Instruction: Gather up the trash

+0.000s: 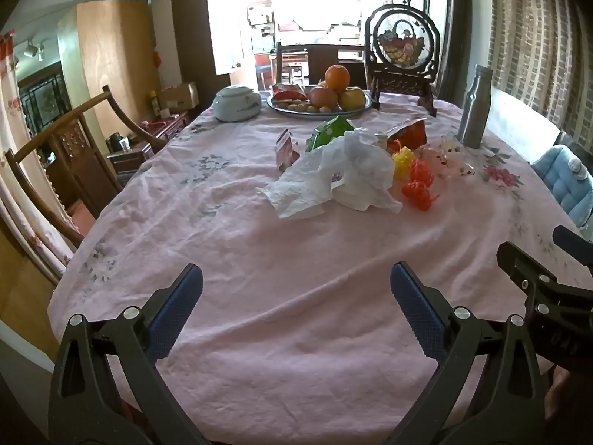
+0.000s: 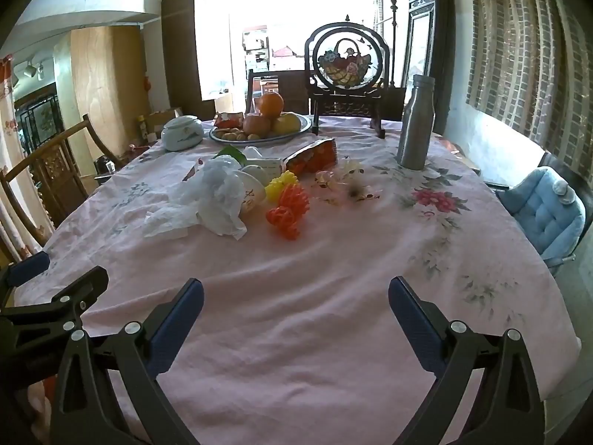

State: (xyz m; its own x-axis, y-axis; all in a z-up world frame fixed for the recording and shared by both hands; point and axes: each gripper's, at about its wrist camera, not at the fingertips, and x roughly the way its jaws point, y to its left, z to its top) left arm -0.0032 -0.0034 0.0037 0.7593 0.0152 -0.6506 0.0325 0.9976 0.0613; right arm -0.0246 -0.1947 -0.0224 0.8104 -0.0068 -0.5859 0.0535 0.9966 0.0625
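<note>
Both grippers hang over the near, bare part of a table covered by a pink flowered tablecloth (image 1: pixel 296 296), tilted down toward it. The left gripper (image 1: pixel 296 307) has its jaws spread wide with nothing between the blue pads, only cloth below; the right gripper (image 2: pixel 296 315) stands the same way, released and holding nothing. In the left wrist view part of the right gripper shows at the right edge, so the two are side by side. The trash lies in a loose heap near the middle of the table, well apart from both grippers: a crumpled white plastic bag (image 1: pixel 355 170) with a creased white paper napkin (image 1: pixel 296 193) touching its near left side, a green wrapper (image 1: pixel 331 131) and a small pink carton (image 1: pixel 286 150) behind them, and a red snack bag (image 1: pixel 407 135) to the right. Just beside the white bag sit a yellow ruffled piece (image 1: pixel 403 159) and orange ruffled pieces (image 1: pixel 418 185), with some clear crinkled wrap (image 1: pixel 450 157) beyond them. Further back stand a fruit plate (image 1: pixel 318 111) with an orange, apples and nuts, a pale lidded jar (image 1: pixel 237 104) to its left, a carved round screen (image 1: pixel 402 48), and a steel bottle (image 1: pixel 476 107) upright on the right.
</note>
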